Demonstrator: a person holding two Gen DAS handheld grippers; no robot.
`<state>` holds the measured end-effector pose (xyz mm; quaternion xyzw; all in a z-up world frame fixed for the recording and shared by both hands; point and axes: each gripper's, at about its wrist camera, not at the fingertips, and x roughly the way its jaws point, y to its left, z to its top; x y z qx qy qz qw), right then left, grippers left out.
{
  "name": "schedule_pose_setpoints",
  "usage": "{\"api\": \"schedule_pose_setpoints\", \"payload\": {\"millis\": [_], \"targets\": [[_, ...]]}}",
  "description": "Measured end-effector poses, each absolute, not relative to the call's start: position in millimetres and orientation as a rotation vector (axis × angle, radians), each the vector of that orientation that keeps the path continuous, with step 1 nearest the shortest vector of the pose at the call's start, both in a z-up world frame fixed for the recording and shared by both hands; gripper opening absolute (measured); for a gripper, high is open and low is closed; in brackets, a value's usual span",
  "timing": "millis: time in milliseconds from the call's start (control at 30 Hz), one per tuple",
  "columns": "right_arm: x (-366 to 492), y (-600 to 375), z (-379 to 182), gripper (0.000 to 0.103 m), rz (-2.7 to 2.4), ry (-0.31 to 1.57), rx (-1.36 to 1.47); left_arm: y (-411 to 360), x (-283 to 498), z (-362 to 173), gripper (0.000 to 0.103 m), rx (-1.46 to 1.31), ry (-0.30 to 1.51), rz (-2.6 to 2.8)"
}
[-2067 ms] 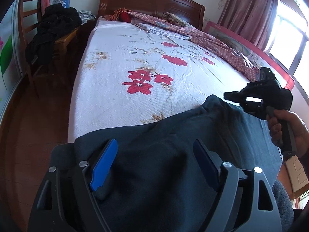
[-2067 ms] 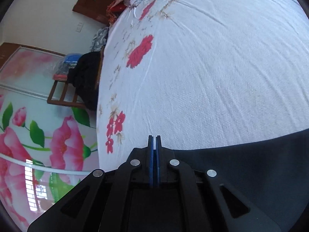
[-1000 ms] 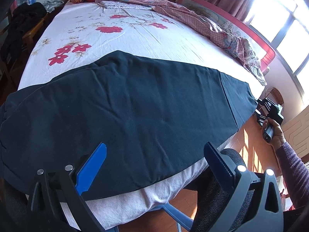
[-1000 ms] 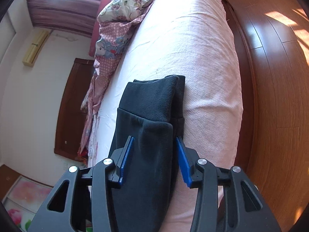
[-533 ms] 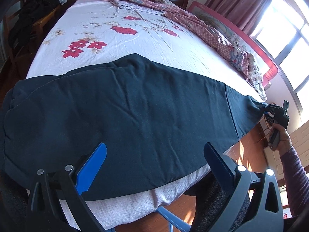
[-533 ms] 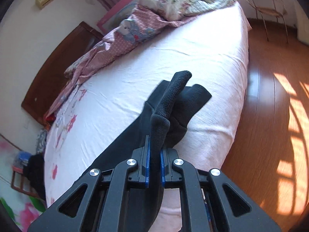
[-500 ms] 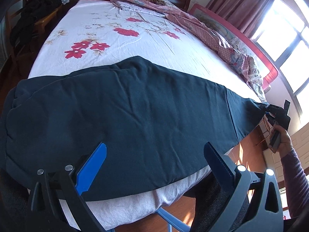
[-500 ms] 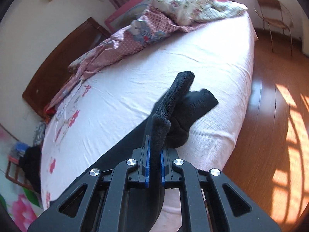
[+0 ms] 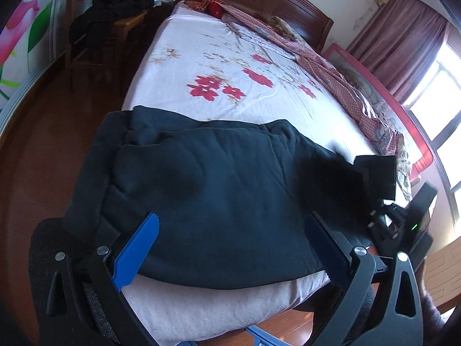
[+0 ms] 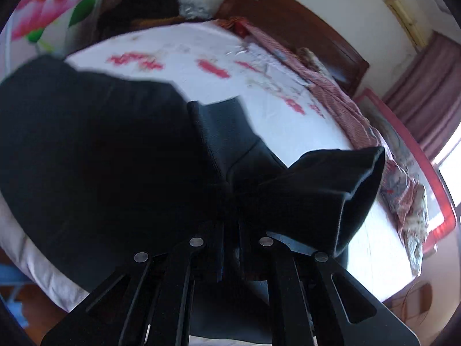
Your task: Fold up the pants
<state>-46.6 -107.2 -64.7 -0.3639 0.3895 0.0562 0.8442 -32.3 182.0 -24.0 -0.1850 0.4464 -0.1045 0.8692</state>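
One pair of dark pants (image 9: 219, 178), one bed (image 9: 201, 66) with one wooden headboard (image 9: 259, 3), one wooden chair (image 9: 86, 28) at upper left carrying one heap of dark clothes (image 9: 115, 3), two grippers (image 9: 230, 248) (image 10: 230, 248), one curtain (image 9: 403, 43).

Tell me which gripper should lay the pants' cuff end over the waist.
Right. The right gripper is shut on the cuff end of the pants, lifted above the bed; the left gripper is open, holding nothing.
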Motion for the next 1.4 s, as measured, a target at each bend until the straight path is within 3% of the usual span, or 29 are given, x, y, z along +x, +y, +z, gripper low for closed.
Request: {"api": "schedule_pose_setpoints", "payload": {"millis": [67,233,467,533,600,667,800,900,1000,1033,1167,1267,1333,1400], "targets": [[-60,-96,-84,0.007,0.076,0.744,-0.955,194,-35,-24,0.101,-0.413,0.924,-0.203],[-76,-85,-49,0.007,0.08,0.636,-0.982,211,-37,-31,0.101,-0.455,0.929,-0.156],[-109,-87,-80,0.008,0.178,0.672,-1.069,198,-34,-35,0.101,-0.458,0.95,-0.197],[-118,-88,-66,0.013,0.232,0.697,-1.024,198,-34,-36,0.101,-0.45,0.955,-0.196],[-127,-90,-38,0.041,0.282,0.676,-0.938,201,-35,-36,0.101,-0.449,0.957,-0.184],[-128,-99,-6,0.052,0.252,0.622,-0.844,207,-36,-38,0.101,-0.456,0.961,-0.17],[-85,-139,35,0.052,0.101,0.694,-0.537,222,-37,-35,0.101,-0.451,0.936,-0.14],[-51,-152,26,0.052,0.012,0.781,-0.408,236,-37,-31,0.101,-0.427,0.926,-0.11],[-53,-123,-41,0.05,0.065,0.906,-0.586,253,-39,-24,0.101,-0.436,0.9,-0.086],[-63,-119,-42,0.05,0.041,0.836,-0.624,259,-39,-22,0.101,-0.438,0.89,-0.082],[-67,-119,-31,0.05,0.036,0.848,-0.639,282,-35,-22,0.101,-0.429,0.887,-0.086],[-71,-113,-4,0.054,0.029,0.815,-0.542,297,-24,-29,0.101,-0.407,0.917,-0.112],[-71,-106,12,0.065,0.076,0.799,-0.459,302,-13,-34,0.101,-0.383,0.93,-0.153],[-72,-89,19,0.068,0.163,0.815,-0.42,307,-1,-41,0.101,-0.389,0.94,-0.225]]}}
